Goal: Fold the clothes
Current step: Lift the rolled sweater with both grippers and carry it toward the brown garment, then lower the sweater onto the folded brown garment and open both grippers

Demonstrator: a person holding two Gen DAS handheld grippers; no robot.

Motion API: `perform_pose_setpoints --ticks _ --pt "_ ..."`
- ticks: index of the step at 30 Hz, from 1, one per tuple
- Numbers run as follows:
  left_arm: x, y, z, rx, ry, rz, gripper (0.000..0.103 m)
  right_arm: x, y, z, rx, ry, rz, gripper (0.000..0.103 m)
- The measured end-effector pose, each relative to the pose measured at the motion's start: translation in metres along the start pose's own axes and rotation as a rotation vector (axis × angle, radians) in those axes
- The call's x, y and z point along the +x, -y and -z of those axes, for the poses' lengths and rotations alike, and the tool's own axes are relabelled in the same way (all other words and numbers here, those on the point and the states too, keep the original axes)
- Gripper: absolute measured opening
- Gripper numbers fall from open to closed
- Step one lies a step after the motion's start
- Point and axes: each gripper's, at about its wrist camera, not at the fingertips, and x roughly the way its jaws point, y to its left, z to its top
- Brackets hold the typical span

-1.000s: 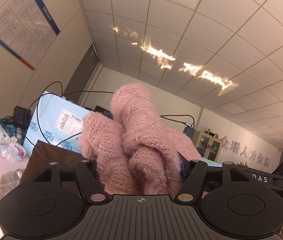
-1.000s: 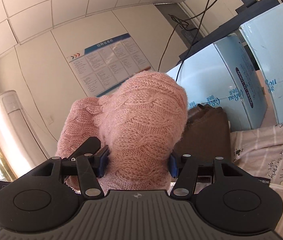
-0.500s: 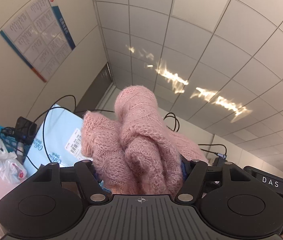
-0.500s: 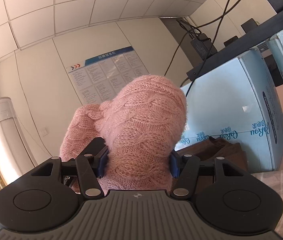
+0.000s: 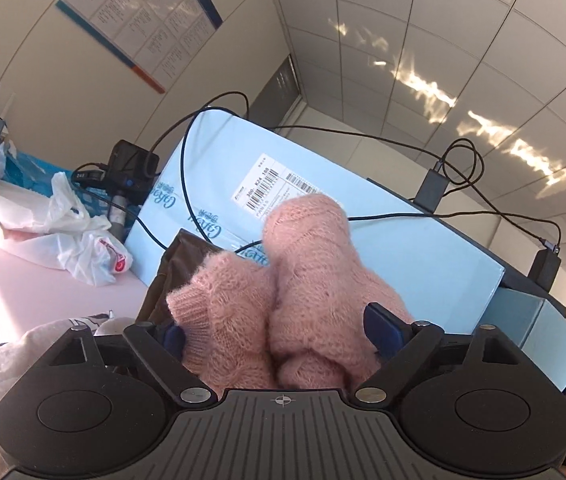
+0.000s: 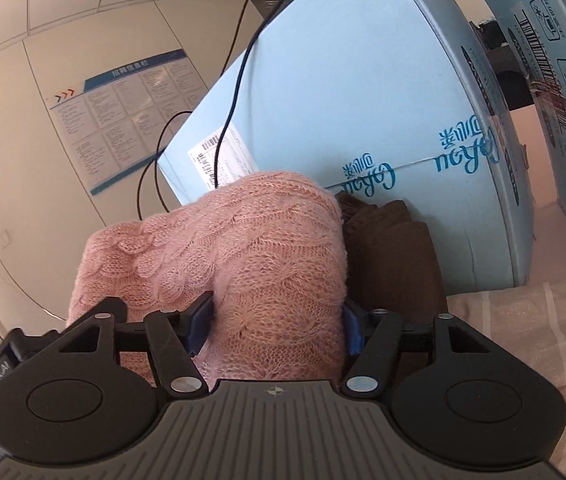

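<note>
Between the left tongs (image 5: pixel 279 330), whose jaws have just spread, the pink knitted sweater (image 5: pixel 283 304) lies loose; the right tongs (image 6: pixel 277 316), also opening, look still pressed on it beside the brown garment (image 6: pixel 391 248). Setting-down step; next, withdraw both

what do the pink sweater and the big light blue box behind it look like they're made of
Pink sweater: probably a wool or acrylic knit, since it shows cable stitches and a fuzzy, matte surface. Light blue box: likely printed cardboard, given its flat smooth panels, taped seam and stuck-on barcode label.
</note>
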Motion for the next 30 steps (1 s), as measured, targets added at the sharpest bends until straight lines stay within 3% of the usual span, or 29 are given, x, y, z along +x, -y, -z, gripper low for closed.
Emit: perform_pose_setpoints --ticks 2,8,12,18,24,30 --pt "0.004 0.002 -0.001 0.022 -0.014 -0.054 0.096 0.002 0.012 0.002 0.030 -0.006 0.018 0.071" --pt "0.037 0.011 0.007 0.173 -0.074 -0.208 0.099 0.008 0.020 0.008 0.005 -0.035 0.033 0.071" --pt "0.052 0.012 0.009 0.210 -0.089 -0.257 0.103 0.012 0.018 0.010 -0.027 -0.045 0.063 0.072" --pt "0.049 0.012 0.012 0.223 -0.052 -0.255 0.103 0.015 0.015 0.015 -0.057 -0.035 0.074 0.077" --pt "0.032 0.022 0.011 0.248 0.006 -0.265 0.103 -0.003 0.002 0.028 -0.130 0.059 0.110 0.101" --pt "0.009 0.031 0.010 0.276 0.125 -0.238 0.103 -0.023 -0.013 0.022 -0.173 0.093 0.120 0.103"
